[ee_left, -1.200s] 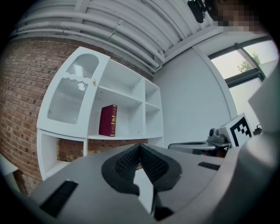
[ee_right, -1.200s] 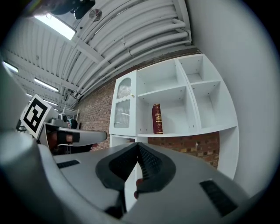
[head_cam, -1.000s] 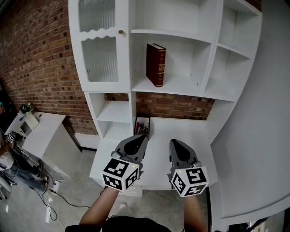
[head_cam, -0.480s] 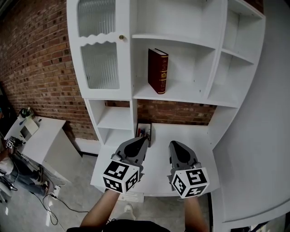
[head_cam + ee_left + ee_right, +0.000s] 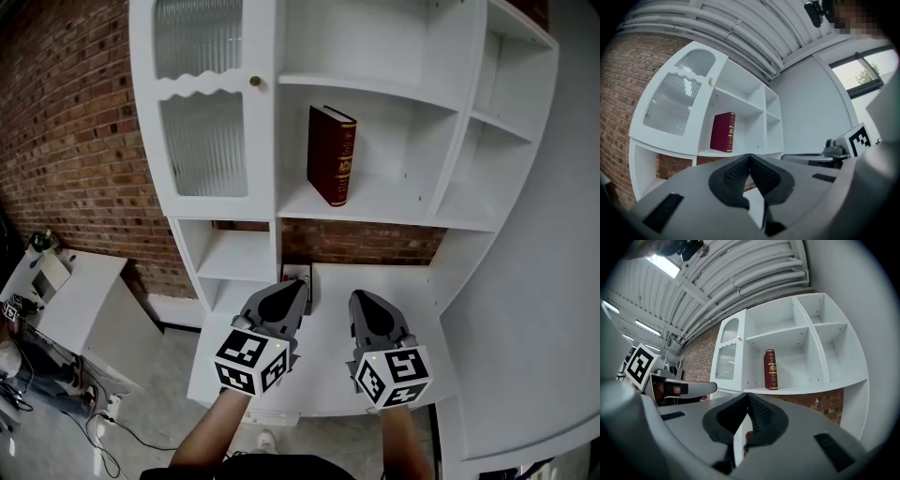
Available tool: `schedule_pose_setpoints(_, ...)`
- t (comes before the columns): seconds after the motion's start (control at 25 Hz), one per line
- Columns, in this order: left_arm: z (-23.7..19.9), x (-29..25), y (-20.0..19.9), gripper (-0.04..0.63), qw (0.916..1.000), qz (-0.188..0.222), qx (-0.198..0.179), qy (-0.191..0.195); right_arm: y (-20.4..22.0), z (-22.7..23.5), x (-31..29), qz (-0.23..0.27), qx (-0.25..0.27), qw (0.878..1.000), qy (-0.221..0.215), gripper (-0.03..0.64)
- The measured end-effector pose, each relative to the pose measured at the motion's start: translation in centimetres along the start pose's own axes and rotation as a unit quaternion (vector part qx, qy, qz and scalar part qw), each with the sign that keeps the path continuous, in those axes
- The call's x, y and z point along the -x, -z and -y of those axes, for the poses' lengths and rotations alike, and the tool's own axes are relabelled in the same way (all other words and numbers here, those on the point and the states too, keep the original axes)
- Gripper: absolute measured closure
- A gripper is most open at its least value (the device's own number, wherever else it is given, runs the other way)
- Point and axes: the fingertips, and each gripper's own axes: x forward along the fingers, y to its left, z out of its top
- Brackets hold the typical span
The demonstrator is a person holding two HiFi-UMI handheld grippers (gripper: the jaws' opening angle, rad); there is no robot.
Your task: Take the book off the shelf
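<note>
Book [image 5: 332, 155], dark red, is stood upright on a shelf [image 5: 394, 204] of the white unit, toward its left end, near the glass-fronted door [image 5: 208, 141]. It is set far beyond and above both tongs, well apart from them. The left gripper [image 5: 285, 289] and right gripper [image 5: 362, 298] are held side by side over the desk [image 5: 323, 352], each with jaws pressed together on nothing.
</note>
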Motion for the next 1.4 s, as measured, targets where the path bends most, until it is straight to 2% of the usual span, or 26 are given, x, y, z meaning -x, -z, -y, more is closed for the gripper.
schedule_pose_setpoints(0.24, -2.5, -0.9, -0.7, 0.588, 0.9994, 0.014, 0.023, 0.02, -0.6, -0.6, -2.9, -0.001, 0.013, 1.0, 0.01, 0.603)
schedule_pose_setpoints(0.84, -7.9, -2.2, -1.0, 0.588, 0.9965, 0.018, 0.033, 0.074, -1.2, -1.9, -8.7, 0.001, 0.025, 0.998, 0.061, 0.603)
schedule_pose_setpoints(1.04, -9.0, -2.0, -1.2, 0.588, 0.9961, 0.024, 0.007, 0.084, -1.3, -2.1, -9.7, -0.003, 0.032, 0.996, 0.079, 0.603)
schedule_pose_setpoints(1.16, -9.5, -1.7, -1.8, 0.588, 0.9936, 0.03, 0.022, 0.107, -1.3, -2.5, -10.2, -0.003, 0.052, 0.995, 0.089, 0.603)
schedule_pose_setpoints(1.24, -10.0, -1.6, -2.2, 0.588, 0.9933, 0.034, 0.023, 0.108, -1.3, -2.6, -10.3, -0.003, 0.058, 0.994, 0.092, 0.603)
schedule_pose_setpoints(1.4, -9.9, -1.5, -2.5, 0.588, 0.9934, 0.034, 0.013, 0.109, -1.6, -2.4, -10.4, 0.002, 0.043, 0.995, 0.089, 0.604)
